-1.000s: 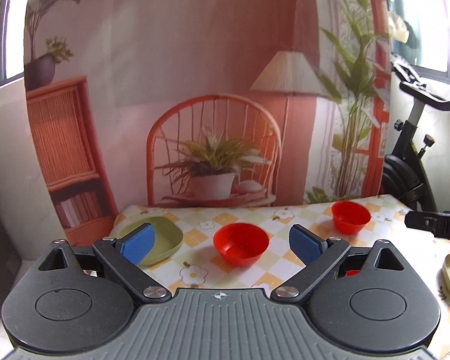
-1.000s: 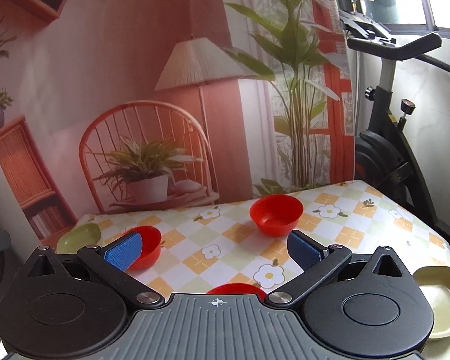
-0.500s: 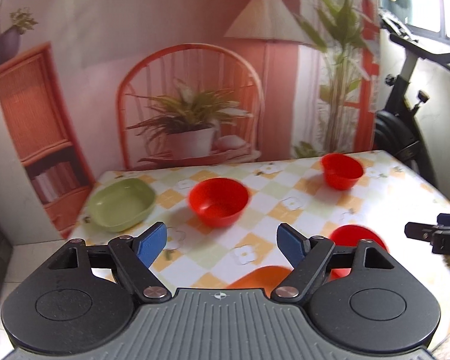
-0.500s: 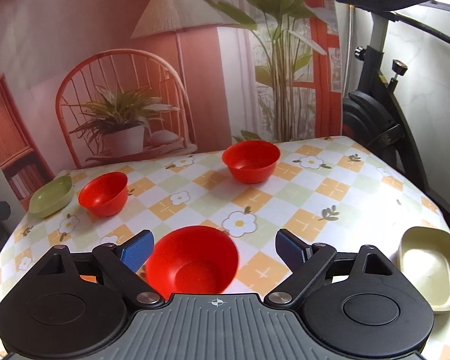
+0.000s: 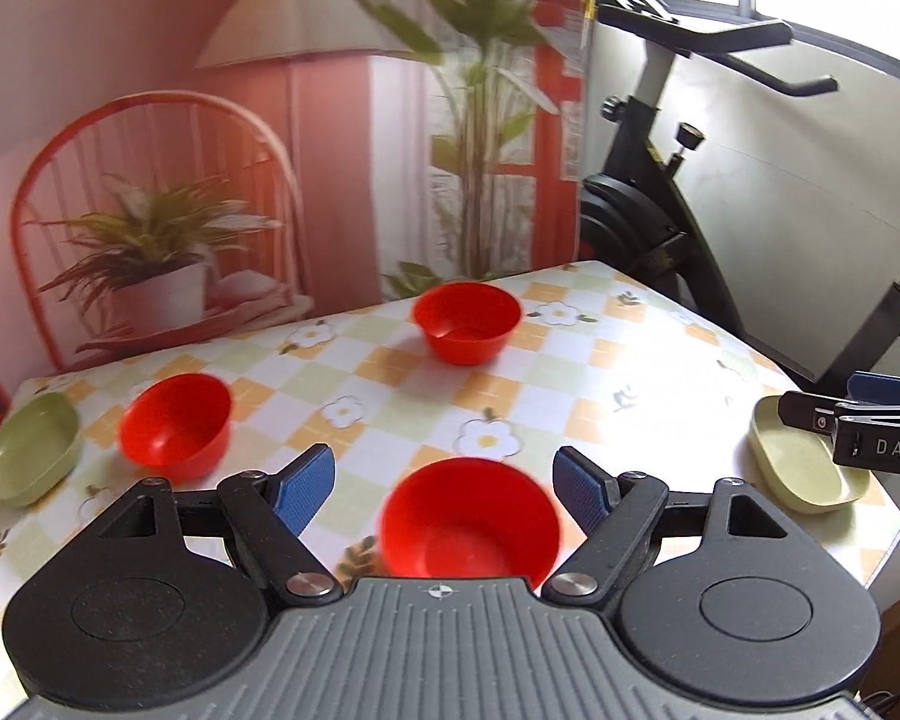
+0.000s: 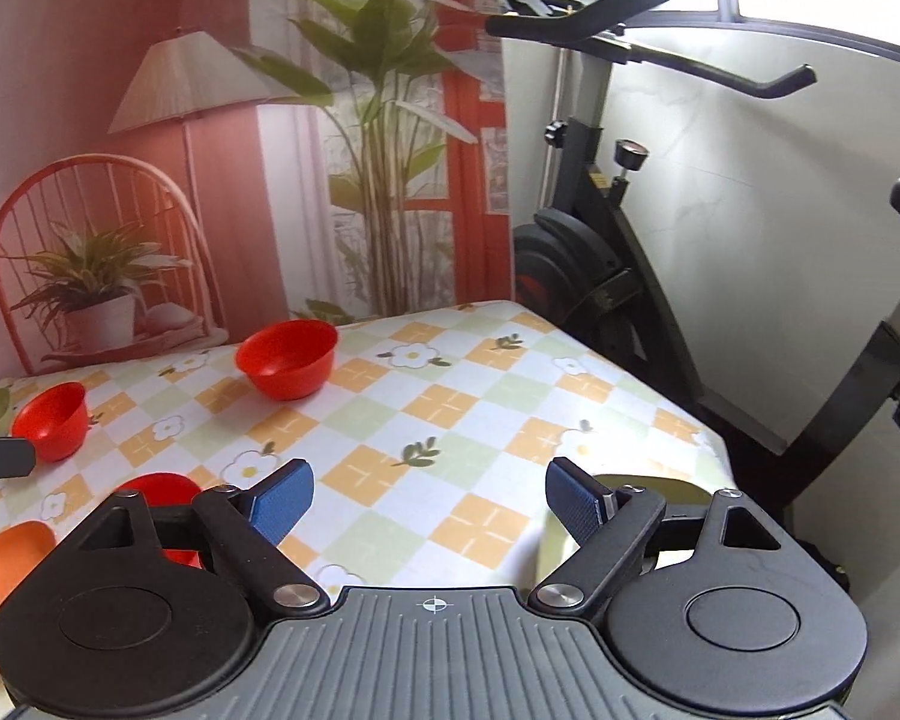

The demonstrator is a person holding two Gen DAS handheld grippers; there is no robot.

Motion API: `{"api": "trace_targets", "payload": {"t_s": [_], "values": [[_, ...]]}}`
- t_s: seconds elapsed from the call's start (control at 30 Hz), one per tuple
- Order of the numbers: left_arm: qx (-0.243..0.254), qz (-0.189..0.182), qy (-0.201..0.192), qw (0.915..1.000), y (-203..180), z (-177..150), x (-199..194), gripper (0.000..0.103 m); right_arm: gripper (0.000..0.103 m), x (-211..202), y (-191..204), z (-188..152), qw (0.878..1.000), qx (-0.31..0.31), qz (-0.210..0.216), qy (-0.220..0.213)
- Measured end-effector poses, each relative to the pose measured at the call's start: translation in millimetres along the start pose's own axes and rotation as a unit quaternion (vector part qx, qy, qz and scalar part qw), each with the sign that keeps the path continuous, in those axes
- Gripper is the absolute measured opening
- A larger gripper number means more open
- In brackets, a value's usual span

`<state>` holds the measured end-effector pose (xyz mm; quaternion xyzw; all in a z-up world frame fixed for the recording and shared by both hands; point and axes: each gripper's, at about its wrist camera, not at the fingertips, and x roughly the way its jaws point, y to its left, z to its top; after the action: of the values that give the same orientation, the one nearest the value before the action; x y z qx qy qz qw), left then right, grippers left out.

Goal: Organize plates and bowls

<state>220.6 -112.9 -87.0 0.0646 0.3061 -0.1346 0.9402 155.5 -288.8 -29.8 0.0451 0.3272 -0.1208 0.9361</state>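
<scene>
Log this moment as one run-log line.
left gripper: open, above near red bowl | right gripper: open, empty, near cream dish | nothing stacked

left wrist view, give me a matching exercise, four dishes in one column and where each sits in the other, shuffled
Dishes
1. green dish
2. cream dish
3. far red bowl
4. near red bowl

Places
A. between the left gripper's open fingers
B. at the table's left edge
C. toward the back of the table, near the wall print
D. at the table's right edge, under the right gripper

Pairs: 1-B, 2-D, 3-C, 4-A
</scene>
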Motion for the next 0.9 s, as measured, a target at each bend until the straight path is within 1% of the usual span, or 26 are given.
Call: {"api": "trace_targets", "payload": {"t_s": [0.07,0.13,0.33,0.4,0.47,0.57,0.67,0.73,0.77,0.83,0.9], "values": [[0.01,-0.001,-0.005,0.9999,-14.9,3.7,9.1,0.082,0.081,0.3,-17.3,-2.5,1.0,0.006,-0.014,0.001],[0.02,-0.012,-0.005,0.9997,-29.8,6.7,18.5,0.082,0.08,2.1,-38.7,-7.3,0.999,0.018,-0.031,0.004],[0.033,-0.064,0.01,0.9973,-73.0,13.7,57.5,0.082,0.075,13.0,-94.7,-28.7,0.995,0.06,-0.08,0.022],[0.032,-0.081,0.021,0.996,-88.4,13.8,72.1,0.082,0.075,19.2,-108.8,-35.5,0.993,0.073,-0.093,0.026],[0.032,-0.109,0.037,0.9928,-105.6,13.3,90.1,0.082,0.072,25.1,-120.3,-42.2,0.991,0.08,-0.104,0.029],[0.037,-0.143,0.058,0.9873,-132.4,14.4,115.4,0.082,0.069,36.7,-137.0,-51.7,0.989,0.082,-0.115,0.035],[0.056,-0.155,0.067,0.9841,-160.5,13.5,134.1,0.082,0.063,48.4,-149.0,-59.3,0.988,0.087,-0.12,0.038],[0.077,-0.169,0.074,0.9799,-179.0,10.0,146.3,0.081,0.063,55.2,-156.7,-64.3,0.987,0.097,-0.121,0.042],[0.087,-0.172,0.079,0.978,-186.4,7.0,152.2,0.079,0.062,58.1,-161.0,-66.2,0.986,0.104,-0.121,0.045],[0.098,-0.172,0.09,0.9761,-197.8,1.1,162.4,0.074,0.055,63.5,-167.2,-69.7,0.986,0.111,-0.117,0.049],[0.097,-0.174,0.105,0.9743,-206.0,-4.6,173.5,0.069,0.053,67.5,-170.1,-72.5,0.986,0.113,-0.115,0.051]]}}
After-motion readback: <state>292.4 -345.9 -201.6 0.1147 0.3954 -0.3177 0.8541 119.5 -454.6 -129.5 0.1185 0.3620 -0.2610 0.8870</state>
